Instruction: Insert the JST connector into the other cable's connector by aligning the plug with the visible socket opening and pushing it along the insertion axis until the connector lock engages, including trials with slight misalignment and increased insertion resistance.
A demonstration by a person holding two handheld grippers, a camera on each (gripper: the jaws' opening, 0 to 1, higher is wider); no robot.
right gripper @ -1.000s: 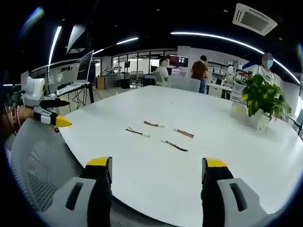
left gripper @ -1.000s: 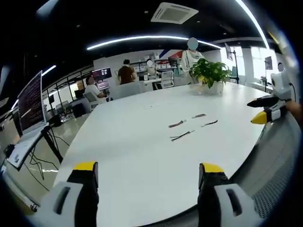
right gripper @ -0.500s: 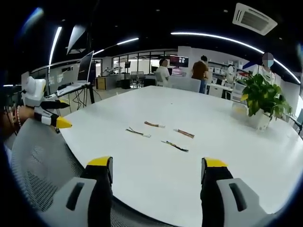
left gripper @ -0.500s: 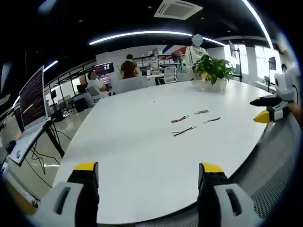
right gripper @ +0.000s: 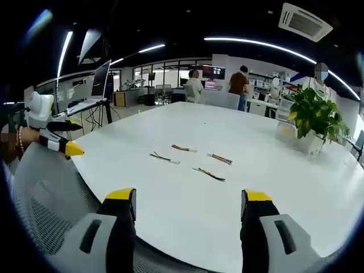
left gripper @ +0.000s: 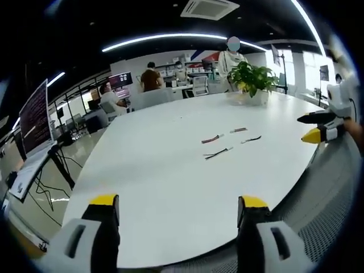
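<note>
Several short wired JST cables lie loose in the middle of the white table [left gripper: 153,176]: one [left gripper: 218,152] nearest, others [left gripper: 212,138] [left gripper: 251,139] just behind. The right gripper view has the same cables [right gripper: 209,174] [right gripper: 165,157] [right gripper: 220,158] on the table [right gripper: 261,136]. My left gripper [left gripper: 178,202] hangs open over the near table edge, nothing between its yellow-tipped jaws. My right gripper [right gripper: 189,196] is open and empty too, well short of the cables. Each gripper appears at the other view's side: right gripper [left gripper: 307,129], left gripper [right gripper: 79,136].
A potted plant [left gripper: 252,79] [right gripper: 315,116] stands at the table's far end. A grey mesh chair back [left gripper: 330,227] [right gripper: 45,193] sits against the near edge. A monitor on a stand [left gripper: 35,116] is off to the side; people are at desks far behind.
The left gripper view has shifted slightly with the hand; the cables lie where they were. Both grippers stay open and empty.
</note>
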